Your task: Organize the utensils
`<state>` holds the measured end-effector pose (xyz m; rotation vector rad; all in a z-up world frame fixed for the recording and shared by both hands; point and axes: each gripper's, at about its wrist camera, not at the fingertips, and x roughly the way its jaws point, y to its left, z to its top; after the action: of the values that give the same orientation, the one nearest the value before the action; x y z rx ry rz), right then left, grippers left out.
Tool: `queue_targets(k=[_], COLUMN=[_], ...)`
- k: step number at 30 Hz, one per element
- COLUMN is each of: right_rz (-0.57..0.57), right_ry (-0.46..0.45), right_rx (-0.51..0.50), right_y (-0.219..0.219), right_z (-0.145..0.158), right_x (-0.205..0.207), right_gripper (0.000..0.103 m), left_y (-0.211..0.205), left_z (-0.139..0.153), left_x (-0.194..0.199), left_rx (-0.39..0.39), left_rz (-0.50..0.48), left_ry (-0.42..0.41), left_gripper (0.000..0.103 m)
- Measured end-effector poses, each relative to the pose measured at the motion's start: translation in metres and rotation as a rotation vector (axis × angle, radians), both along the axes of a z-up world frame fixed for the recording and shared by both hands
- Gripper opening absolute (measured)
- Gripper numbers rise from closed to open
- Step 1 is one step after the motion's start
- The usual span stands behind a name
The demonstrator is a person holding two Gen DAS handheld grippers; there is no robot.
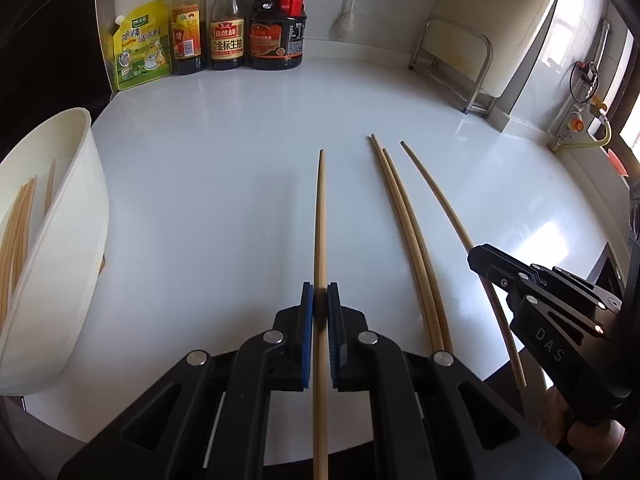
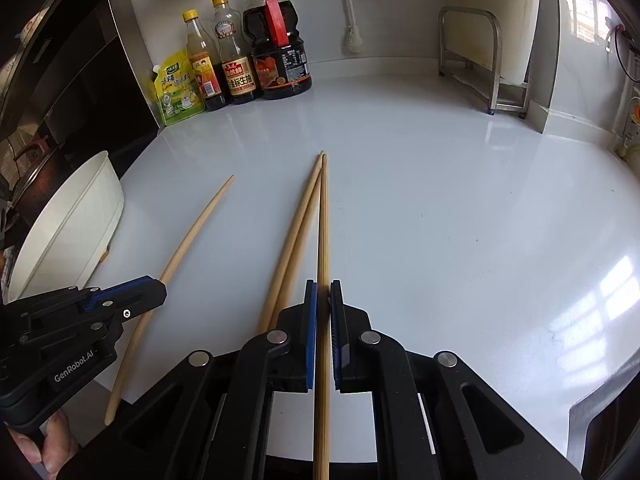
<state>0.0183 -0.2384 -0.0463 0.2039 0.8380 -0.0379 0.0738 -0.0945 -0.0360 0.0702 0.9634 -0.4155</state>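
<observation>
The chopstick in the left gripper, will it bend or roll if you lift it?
Probably stiff: the chopstick runs straight beyond the left gripper. Likely light, being thin bamboo. Round-looking, so it may roll if dropped on the glossy counter.

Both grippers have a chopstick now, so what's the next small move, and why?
Probably lift the left gripper and swing its chopstick toward the white container on the left. Its fingers are already shut on that chopstick, and the container already holds other chopsticks. The right gripper, shut on its own chopstick, could follow.
</observation>
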Motion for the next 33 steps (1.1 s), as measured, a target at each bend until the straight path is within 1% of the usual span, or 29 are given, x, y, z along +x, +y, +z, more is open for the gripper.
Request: queue_targets(k=[4,8,15,18,21,25,29,33], right_rz=[0.023,0.077,0.22,0.289,0.362,0.437,0.468,0.482], right_ry=[-0.043,-0.093,-0.156,-0.166,-0.157,-0.121,-0.059,-0.01], right_rx=[0.033,0.083,0.148,0.166,0.176,0.176,0.17,0.147], right_y=[0.012,0.037,0.113,0.154,0.197,0.246,0.276,0.293], right_z=[0.019,0.042,0.079,0.09,0.093,0.09,0.077,0.065], right_x=[0.002,0.012,0.05,0.071,0.09,0.112,0.127,0.135], right_gripper=[0.006,0.006,0.006,0.006,0.006,0.006,0.006,0.006], left_y=[0.019,0.051,0.138,0.177,0.212,0.246,0.272,0.287], left_z=[0.021,0.044,0.085,0.097,0.097,0.084,0.071,0.059], left_x=[-0.003,-0.002,0.007,0.015,0.026,0.038,0.046,0.054], left_rx=[-0.028,-0.053,-0.084,-0.071,-0.056,-0.044,-0.045,-0.051], left_rz=[0.022,0.061,0.2,0.269,0.329,0.391,0.436,0.463], left_ry=[-0.03,-0.072,-0.155,-0.187,-0.189,-0.17,-0.146,-0.122], left_gripper=[0.007,0.007,0.007,0.007,0.007,0.008,0.008,0.008])
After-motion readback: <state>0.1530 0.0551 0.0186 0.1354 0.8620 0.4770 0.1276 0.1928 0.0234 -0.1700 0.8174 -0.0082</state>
